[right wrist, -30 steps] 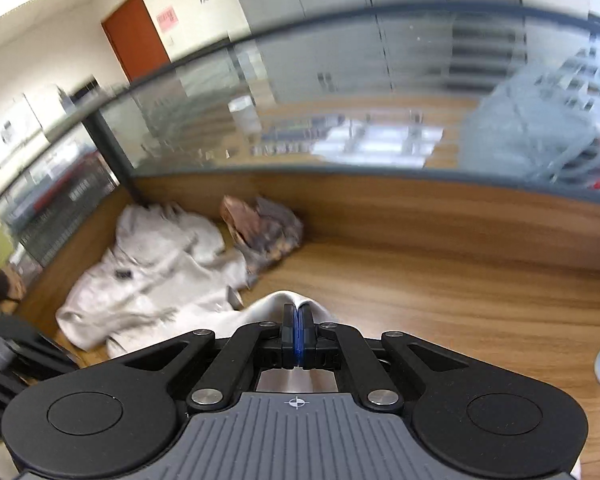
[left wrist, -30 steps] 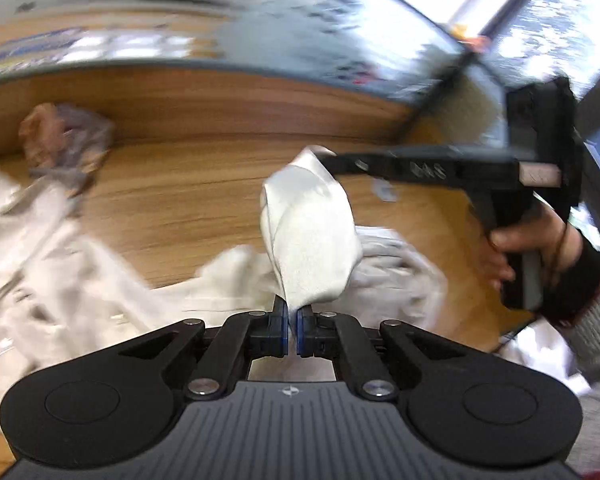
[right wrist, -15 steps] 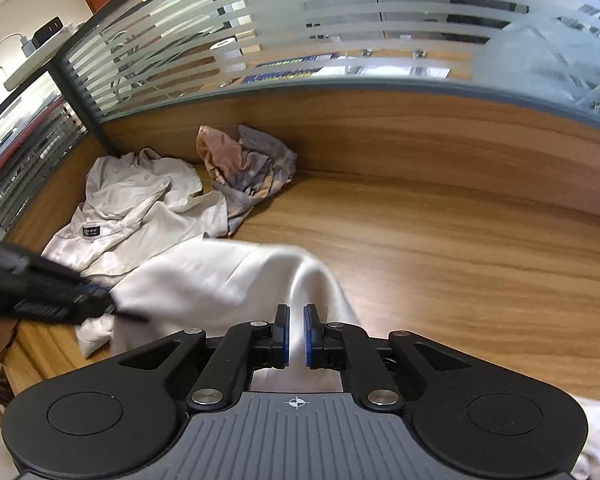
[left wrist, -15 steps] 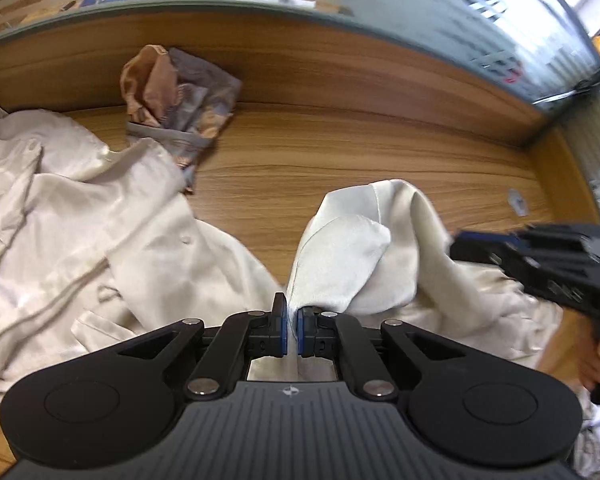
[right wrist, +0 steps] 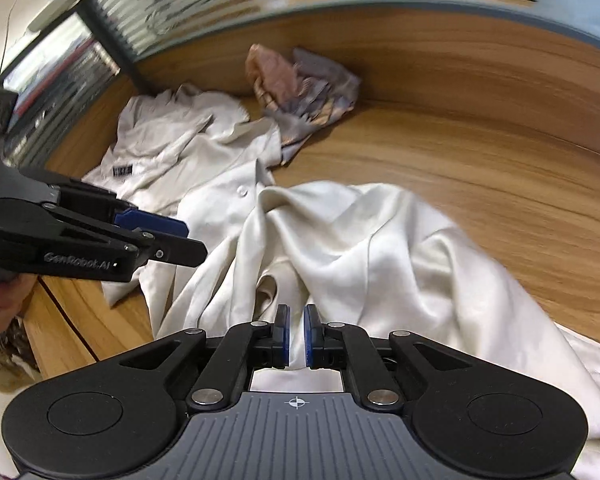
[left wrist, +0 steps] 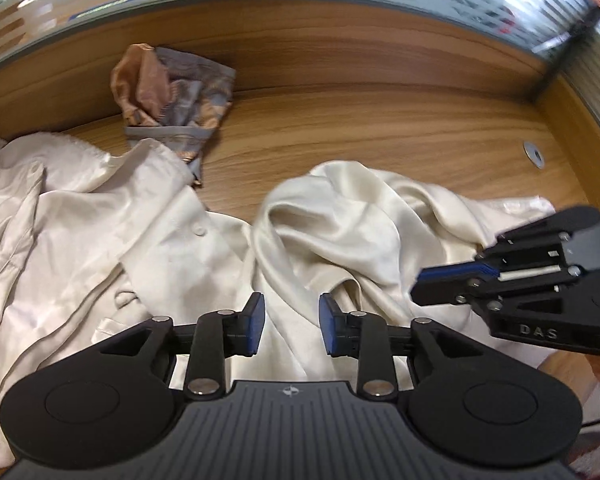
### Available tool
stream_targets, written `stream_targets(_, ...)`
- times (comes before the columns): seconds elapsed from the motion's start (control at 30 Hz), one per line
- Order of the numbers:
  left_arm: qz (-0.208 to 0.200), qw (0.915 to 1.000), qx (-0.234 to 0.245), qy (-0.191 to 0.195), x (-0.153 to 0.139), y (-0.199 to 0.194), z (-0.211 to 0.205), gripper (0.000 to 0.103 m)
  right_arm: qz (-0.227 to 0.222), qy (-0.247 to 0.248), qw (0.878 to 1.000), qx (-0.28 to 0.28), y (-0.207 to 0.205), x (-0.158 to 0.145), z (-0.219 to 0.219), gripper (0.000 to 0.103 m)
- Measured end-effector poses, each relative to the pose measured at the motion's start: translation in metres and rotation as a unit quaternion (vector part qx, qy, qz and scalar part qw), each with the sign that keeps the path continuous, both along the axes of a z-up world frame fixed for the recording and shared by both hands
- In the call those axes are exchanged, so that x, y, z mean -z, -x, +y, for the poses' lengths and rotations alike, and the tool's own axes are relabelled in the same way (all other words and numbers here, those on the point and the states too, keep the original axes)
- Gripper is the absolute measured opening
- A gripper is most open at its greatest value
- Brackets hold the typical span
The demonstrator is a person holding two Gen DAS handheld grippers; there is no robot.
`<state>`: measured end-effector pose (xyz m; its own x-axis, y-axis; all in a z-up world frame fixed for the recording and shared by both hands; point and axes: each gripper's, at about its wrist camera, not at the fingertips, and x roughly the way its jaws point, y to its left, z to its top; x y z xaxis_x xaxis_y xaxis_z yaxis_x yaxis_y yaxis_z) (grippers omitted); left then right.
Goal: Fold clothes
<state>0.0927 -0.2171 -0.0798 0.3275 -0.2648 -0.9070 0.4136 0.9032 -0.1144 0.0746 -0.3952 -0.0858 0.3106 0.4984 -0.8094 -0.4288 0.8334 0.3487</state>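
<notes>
Cream satin garment (left wrist: pixel 340 220) lies crumpled on wooden desk (left wrist: pixel 380 120); left gripper (left wrist: pixel 291 320) jaws opening, unclamped; right gripper (right wrist: pixel 296 334) narrowly parted, nothing pinched.

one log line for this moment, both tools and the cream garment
task: fold clothes | left tool: jaws opening, cream garment between, not pressed | right tool: narrow gap, garment fold between | garment: crumpled on wooden table

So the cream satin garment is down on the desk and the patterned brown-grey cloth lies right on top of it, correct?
Not quite. The cream satin garment is down on the desk, but the patterned brown-grey cloth lies apart from it, back by the desk's rear wall. The left wrist view shows bare wood between them.
</notes>
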Motion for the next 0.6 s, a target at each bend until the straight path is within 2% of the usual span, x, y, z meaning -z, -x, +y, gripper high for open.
stream_targets(0.2,0.009,0.9997,0.022,-0.004,0.018,0.003,-0.017,0.035,-0.005,0.013,1.0,0.0,0.004,-0.003,-0.005,0.01)
stream_targets(0.37,-0.002,0.9992,0.038,-0.008,0.03,-0.002,-0.037,0.035,0.001,0.022,0.999,0.033,0.014,-0.006,-0.031,0.016)
stream_targets(0.6,-0.024,0.9967,0.065,-0.042,0.05,-0.001,-0.056,0.035,0.018,0.031,0.995,0.09,0.034,-0.005,-0.072,0.016)
